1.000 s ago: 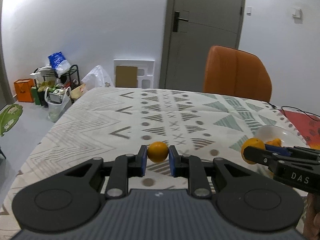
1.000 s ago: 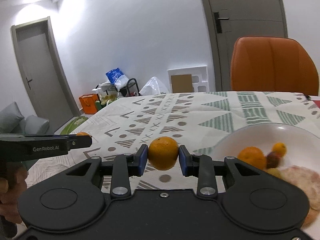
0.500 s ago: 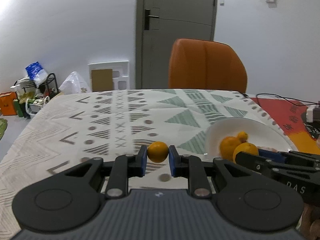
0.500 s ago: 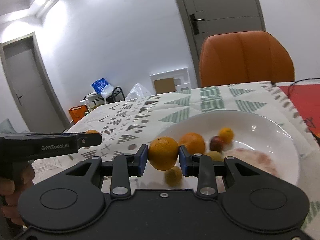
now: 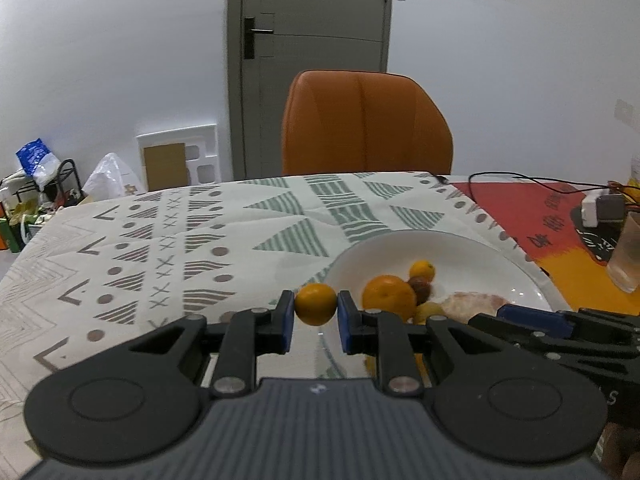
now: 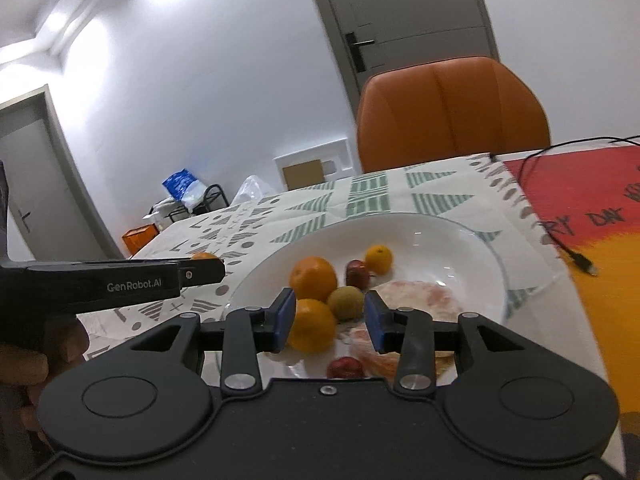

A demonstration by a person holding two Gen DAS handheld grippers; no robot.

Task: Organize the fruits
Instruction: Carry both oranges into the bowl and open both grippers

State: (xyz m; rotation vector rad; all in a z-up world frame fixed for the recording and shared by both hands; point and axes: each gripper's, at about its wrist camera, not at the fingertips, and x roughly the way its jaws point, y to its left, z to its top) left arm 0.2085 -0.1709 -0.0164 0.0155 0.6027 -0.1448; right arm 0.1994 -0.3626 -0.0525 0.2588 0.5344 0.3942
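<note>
My left gripper (image 5: 316, 314) is shut on a small orange (image 5: 316, 303) just above the near left rim of the white bowl (image 5: 440, 237). Over that bowl (image 6: 460, 225) my right gripper (image 6: 330, 322) has its jaws opening. A larger orange (image 6: 311, 325) sits low against its left pad, with a clear gap to the right pad. Around it in the bowl lie another orange (image 6: 313, 278), a yellow-green fruit (image 6: 346, 302), small red fruits (image 6: 357, 274) and a pale peeled piece (image 6: 416, 296). The left gripper (image 6: 200, 272) shows at the left of the right wrist view.
An orange chair (image 5: 366, 124) stands behind the patterned tablecloth (image 5: 160, 248). To the right lie a red and orange mat (image 5: 552, 224), a black cable (image 6: 576, 258), a white adapter (image 5: 600, 208) and a drinking glass (image 5: 628, 256). Bags and a rack (image 5: 44, 184) crowd the floor at far left.
Both grippers have moved right, from over the tablecloth to the bowl. The right jaws have widened and no longer clamp the larger orange. The left grip on the small orange is unchanged.
</note>
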